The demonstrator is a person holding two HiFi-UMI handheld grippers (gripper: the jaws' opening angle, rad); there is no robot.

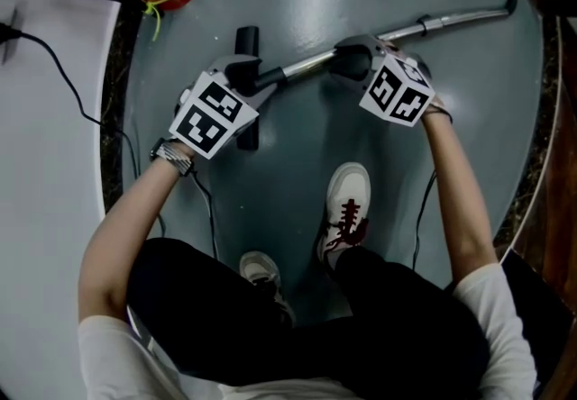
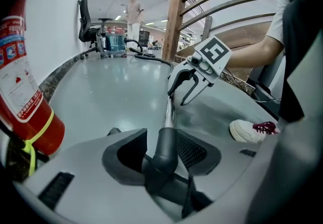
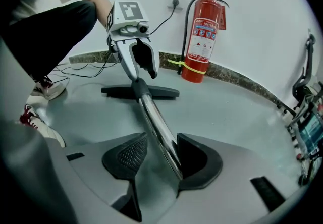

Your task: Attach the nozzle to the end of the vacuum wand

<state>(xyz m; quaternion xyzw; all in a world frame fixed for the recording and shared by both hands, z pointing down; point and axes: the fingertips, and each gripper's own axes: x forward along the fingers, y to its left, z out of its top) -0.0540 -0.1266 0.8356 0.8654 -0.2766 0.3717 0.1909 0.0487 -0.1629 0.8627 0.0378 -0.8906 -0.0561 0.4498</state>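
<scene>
On grey floor — nozzle fitted onto wand.

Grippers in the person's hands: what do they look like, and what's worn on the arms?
Both the left gripper and right gripper are pale grey with two curved fingers, dark cross-hatched pads and a white cube of black square markers. A black cable trails from each. Short white sleeves; a watch on the left wrist.

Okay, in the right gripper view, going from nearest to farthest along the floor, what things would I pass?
vacuum wand → floor nozzle → fire extinguisher
</scene>
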